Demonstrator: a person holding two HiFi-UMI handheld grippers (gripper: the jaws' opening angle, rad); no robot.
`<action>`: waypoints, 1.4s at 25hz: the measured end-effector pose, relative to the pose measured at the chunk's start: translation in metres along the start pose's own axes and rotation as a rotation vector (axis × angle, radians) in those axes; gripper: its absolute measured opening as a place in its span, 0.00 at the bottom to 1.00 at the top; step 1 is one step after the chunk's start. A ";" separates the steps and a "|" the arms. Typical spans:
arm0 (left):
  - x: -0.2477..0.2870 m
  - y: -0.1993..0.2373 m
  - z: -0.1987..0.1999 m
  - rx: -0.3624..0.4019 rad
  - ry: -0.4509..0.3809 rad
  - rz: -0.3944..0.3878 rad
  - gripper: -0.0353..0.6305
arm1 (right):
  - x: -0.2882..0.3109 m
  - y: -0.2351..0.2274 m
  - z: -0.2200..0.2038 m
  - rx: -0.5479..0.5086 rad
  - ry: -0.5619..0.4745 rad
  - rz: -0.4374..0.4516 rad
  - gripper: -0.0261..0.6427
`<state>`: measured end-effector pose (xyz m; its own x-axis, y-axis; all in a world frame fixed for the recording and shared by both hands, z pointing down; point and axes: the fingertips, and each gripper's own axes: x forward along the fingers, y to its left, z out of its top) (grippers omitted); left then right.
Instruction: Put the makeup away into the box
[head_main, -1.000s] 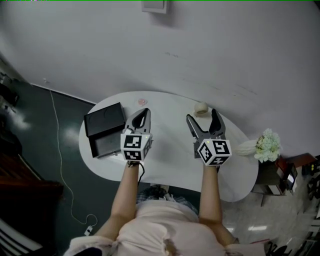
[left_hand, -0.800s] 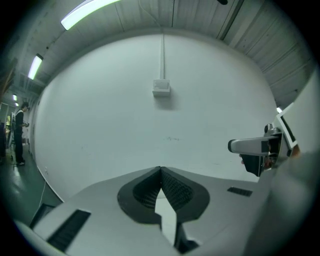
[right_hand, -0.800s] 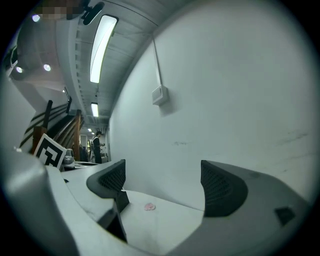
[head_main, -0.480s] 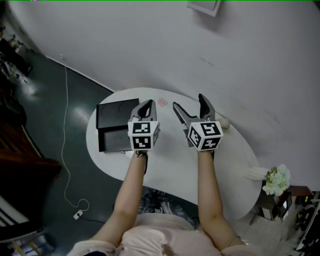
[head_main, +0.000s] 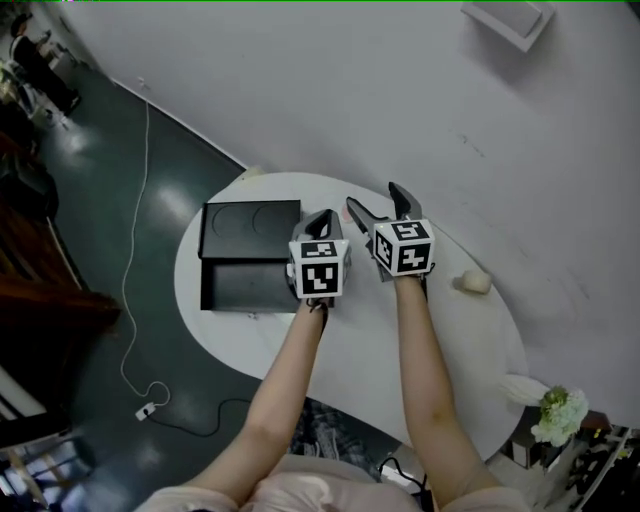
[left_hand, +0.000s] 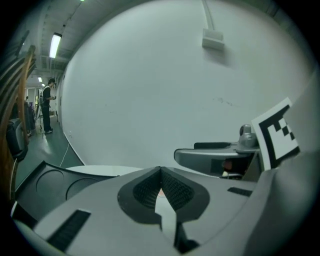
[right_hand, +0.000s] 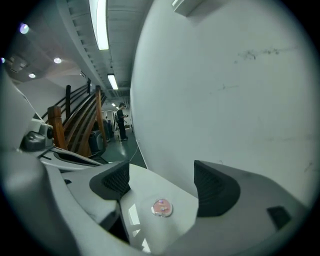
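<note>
on the table (right_hand: 150, 185) | pink round makeup (right_hand: 162, 207) lies flat

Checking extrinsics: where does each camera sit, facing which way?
Head view: on the head, steeply down at table, black box; forearms, left gripper, right gripper show.
Left gripper view: along its shut jaws toward the wall; black box at left.
Right gripper view: along open jaws, just closing slightly, empty; pink compact on table ahead.
Shared: each gripper view shows the other gripper.
</note>
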<state>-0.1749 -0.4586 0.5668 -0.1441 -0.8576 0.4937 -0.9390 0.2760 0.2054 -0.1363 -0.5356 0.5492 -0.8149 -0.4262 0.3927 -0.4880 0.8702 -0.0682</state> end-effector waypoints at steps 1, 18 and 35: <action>0.004 0.000 -0.005 -0.014 0.012 0.006 0.09 | 0.009 -0.002 -0.007 -0.001 0.019 0.007 0.66; 0.030 0.008 -0.069 -0.165 0.174 0.076 0.09 | 0.076 0.005 -0.107 -0.073 0.306 0.098 0.56; 0.033 0.016 -0.081 -0.187 0.196 0.077 0.09 | 0.083 0.009 -0.137 -0.103 0.422 0.101 0.49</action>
<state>-0.1691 -0.4474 0.6550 -0.1325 -0.7359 0.6640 -0.8511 0.4278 0.3043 -0.1653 -0.5297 0.7071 -0.6474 -0.2183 0.7302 -0.3617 0.9313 -0.0422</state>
